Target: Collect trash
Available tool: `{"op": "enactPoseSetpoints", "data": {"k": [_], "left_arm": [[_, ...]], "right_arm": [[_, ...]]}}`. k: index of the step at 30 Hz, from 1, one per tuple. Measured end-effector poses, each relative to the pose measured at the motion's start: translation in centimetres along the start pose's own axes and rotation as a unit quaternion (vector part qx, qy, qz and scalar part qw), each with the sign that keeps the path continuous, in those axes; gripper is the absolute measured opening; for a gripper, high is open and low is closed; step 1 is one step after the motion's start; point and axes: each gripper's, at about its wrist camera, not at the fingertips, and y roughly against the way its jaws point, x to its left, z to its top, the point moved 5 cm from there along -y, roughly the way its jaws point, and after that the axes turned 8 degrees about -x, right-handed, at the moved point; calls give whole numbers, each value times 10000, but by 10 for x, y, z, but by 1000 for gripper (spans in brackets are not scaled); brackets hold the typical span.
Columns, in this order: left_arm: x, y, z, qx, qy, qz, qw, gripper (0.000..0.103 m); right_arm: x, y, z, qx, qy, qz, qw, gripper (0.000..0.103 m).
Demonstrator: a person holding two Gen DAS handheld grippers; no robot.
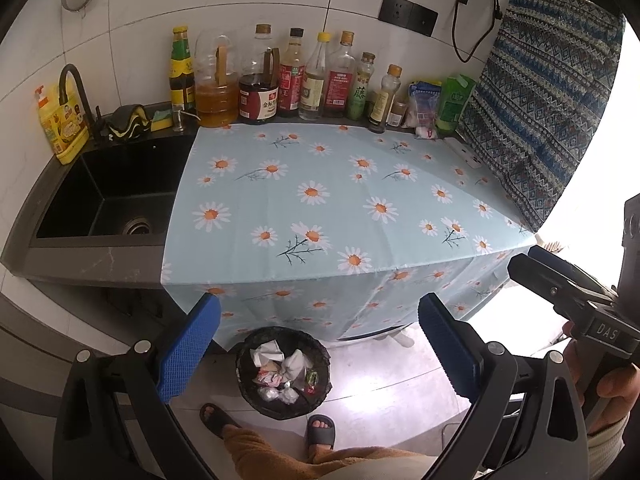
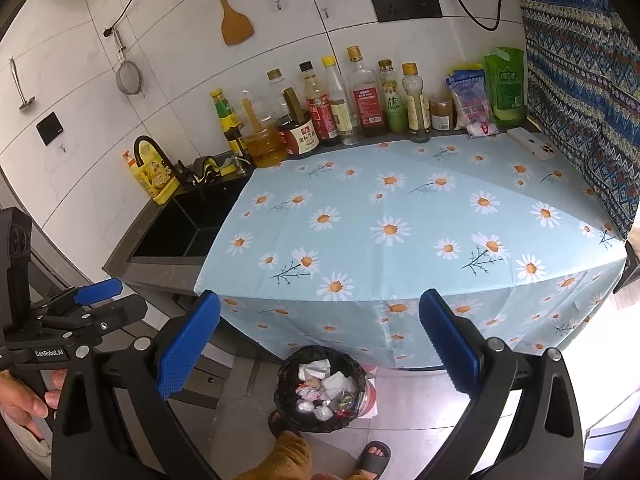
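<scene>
The left gripper [image 1: 319, 344] has its blue fingers [image 1: 188, 354] spread wide and released, with nothing between them. The right gripper [image 2: 319, 344] is likewise released, its fingers [image 2: 450, 346] parted and empty. Both hover above the trash bin [image 1: 283, 372], a dark round bin standing on the floor just in front of the table [image 1: 320, 208], beside the person's sandalled feet [image 1: 320, 430]. The trash [image 1: 280, 368] lies inside the bin: crumpled white paper and small wrappers. Behind the bin, the table carries a pale blue daisy cloth. At the table's far edge a row of bottles [image 1: 296, 76] stands against the tiled wall, and a black sink [image 1: 108, 196] lies to the left of the table. A white phone [image 2: 532, 144] rests at the table's far right corner.
</scene>
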Motion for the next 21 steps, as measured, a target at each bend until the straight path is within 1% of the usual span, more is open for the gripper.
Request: {"op": "enactPoseSetpoints", "data": {"k": [21], "left_arm": [[-5, -3, -3, 26, -44, -55, 10000, 96]], "right_arm": [[-3, -4, 0, 68, 13, -56, 10000, 99]]}}
